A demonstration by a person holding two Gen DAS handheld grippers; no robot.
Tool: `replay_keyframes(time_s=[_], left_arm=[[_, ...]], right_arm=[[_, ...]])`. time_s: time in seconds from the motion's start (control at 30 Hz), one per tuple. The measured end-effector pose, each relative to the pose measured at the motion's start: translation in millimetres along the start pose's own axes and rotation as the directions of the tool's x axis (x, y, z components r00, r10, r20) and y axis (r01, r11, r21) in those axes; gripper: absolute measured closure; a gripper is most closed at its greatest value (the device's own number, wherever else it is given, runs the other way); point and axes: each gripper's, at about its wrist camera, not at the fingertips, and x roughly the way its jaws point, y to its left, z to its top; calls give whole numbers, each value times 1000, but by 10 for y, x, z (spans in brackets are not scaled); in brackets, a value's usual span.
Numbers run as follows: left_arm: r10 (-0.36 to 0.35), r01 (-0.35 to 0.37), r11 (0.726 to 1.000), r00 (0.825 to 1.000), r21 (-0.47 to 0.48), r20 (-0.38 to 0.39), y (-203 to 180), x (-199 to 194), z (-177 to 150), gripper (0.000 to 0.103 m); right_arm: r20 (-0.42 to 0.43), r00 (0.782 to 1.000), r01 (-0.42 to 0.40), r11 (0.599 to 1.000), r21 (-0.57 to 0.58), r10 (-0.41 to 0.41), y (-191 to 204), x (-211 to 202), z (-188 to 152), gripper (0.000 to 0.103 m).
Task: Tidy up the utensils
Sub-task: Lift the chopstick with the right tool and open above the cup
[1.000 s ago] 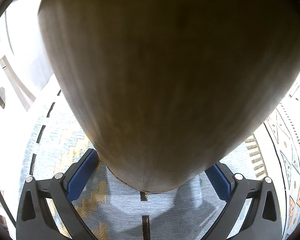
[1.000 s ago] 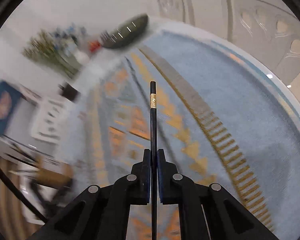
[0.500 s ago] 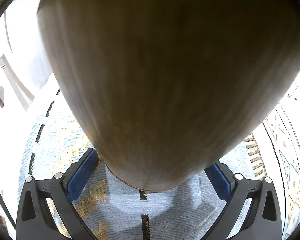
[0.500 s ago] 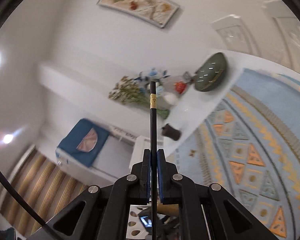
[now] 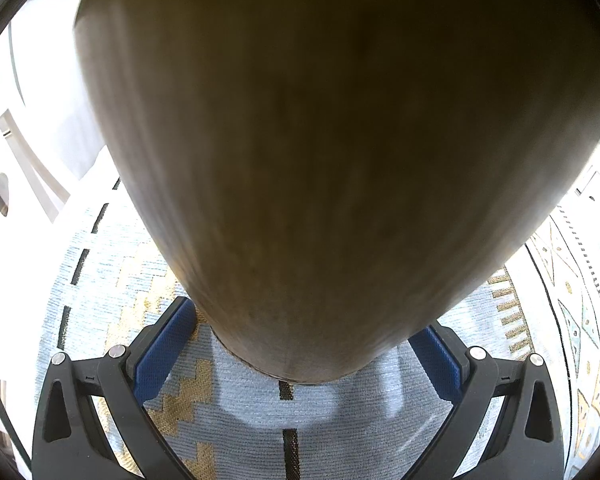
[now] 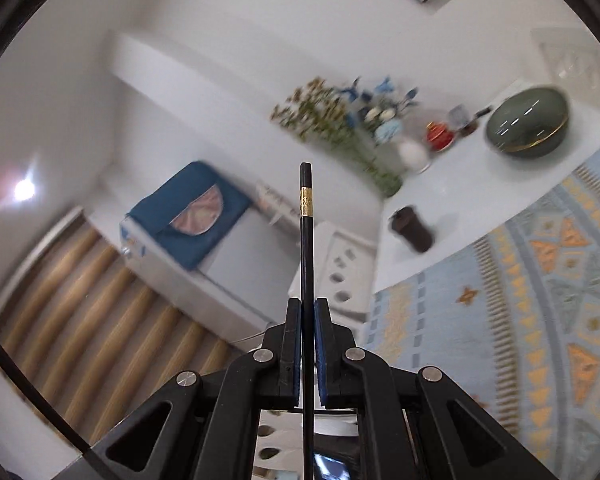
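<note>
Between the right gripper's [image 6: 308,344] clenched blue pads stands a black chopstick [image 6: 306,264] with a gold band near its tip, pointing straight ahead. A second ago this view looked down on the patterned blue tablecloth [image 6: 540,300]; now it looks across the table edge to a dark green bowl [image 6: 526,122], a flower bouquet [image 6: 340,120] and the striped floor, so the hand has swung up and away from the cloth, probably carrying the chopstick toward its holder. On the left, nothing has shifted: the left gripper [image 5: 300,356] tilts steeply down, its jaws spread wide around the base of a tall tan wooden container [image 5: 300,160] standing on the cloth, blue pads against its sides, steadying it to receive the utensil.
</note>
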Motion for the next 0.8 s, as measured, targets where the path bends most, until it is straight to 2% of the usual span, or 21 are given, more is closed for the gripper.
replay_keyframes(time_s=[0.2,0.4,0.5,0.6,0.73,0.8], left_arm=[[12,-12,1000,1000,13,-5,-35,-7,-24,1],[10,-10,1000,1000,14,-4,-67,-5,-33,1],[7,-7,1000,1000,13,-4,-75,-4,-34,1],[3,-3,1000,1000,13,-4,-90,-4,-36,1],[-8,8,1000,1000,12,-3,-67,13,-18,1],[-13,13,1000,1000,11,-3,-9,25,-17,1]], right_arm=[[-21,999,-27,998,-50,26,-13,453,-85,97],[11,1000,23,981,-191,-21,143,691,-76,97],[-3,999,35,968,-250,-37,210,840,-54,97],[-15,999,23,965,-260,-28,212,998,-75,97],[30,999,-34,972,-235,43,228,1109,-19,97],[30,999,-9,958,-285,18,284,1192,-3,97]])
